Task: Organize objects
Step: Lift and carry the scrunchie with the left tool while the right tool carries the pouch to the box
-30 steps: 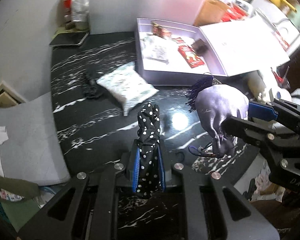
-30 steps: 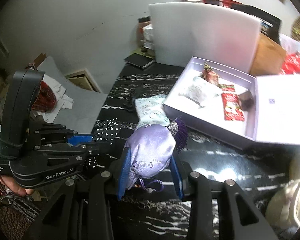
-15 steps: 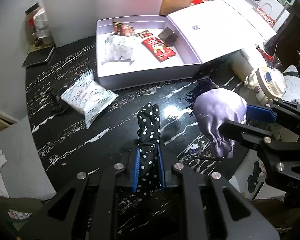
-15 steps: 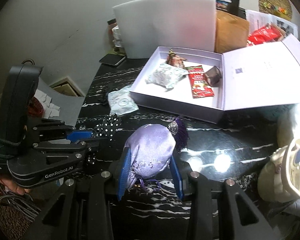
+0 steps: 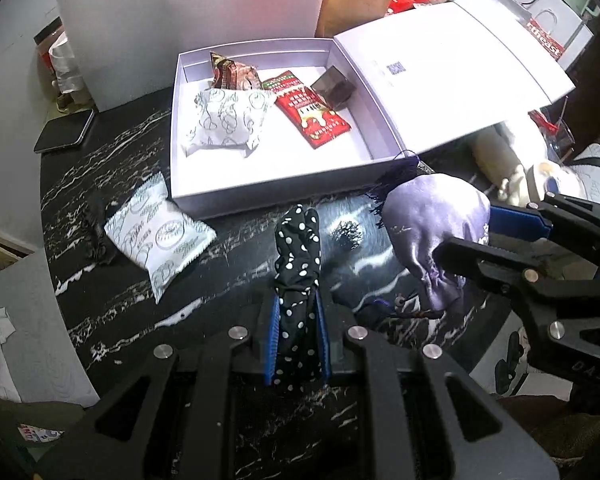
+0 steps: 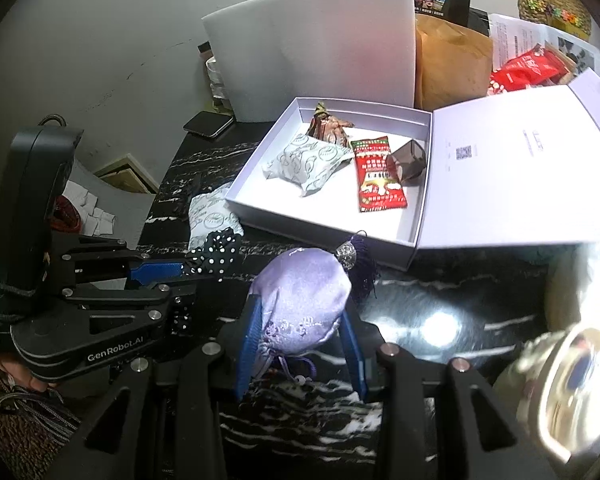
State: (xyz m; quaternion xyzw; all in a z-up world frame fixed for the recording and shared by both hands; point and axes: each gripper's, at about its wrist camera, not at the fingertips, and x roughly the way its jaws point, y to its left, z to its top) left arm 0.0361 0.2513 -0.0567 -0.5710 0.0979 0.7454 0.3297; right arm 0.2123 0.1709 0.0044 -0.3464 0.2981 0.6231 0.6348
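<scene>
My left gripper (image 5: 297,320) is shut on a black polka-dot cloth item (image 5: 298,264), held above the black marble table just short of the open white box (image 5: 260,196). My right gripper (image 6: 300,336) is shut on a lilac satin pouch (image 6: 300,296) with a dark purple tassel, also above the table near the box's front wall (image 6: 320,228). The pouch shows in the left wrist view (image 5: 432,216), and the polka-dot item in the right wrist view (image 6: 216,252). In the box lie a white patterned packet (image 5: 228,120), a red packet (image 5: 312,112), a brown wrapper (image 5: 236,74) and a dark cube (image 5: 334,88).
A second white packet (image 5: 160,232) and a small black item (image 5: 96,232) lie on the table left of the box. The box lid (image 5: 452,80) lies open to the right. A phone (image 5: 66,134) and a white foam board (image 5: 196,12) stand behind. A cream appliance (image 6: 572,372) is at right.
Both grippers have moved forward toward the box with their loads still held; the box now sits closer and more central in both views.
</scene>
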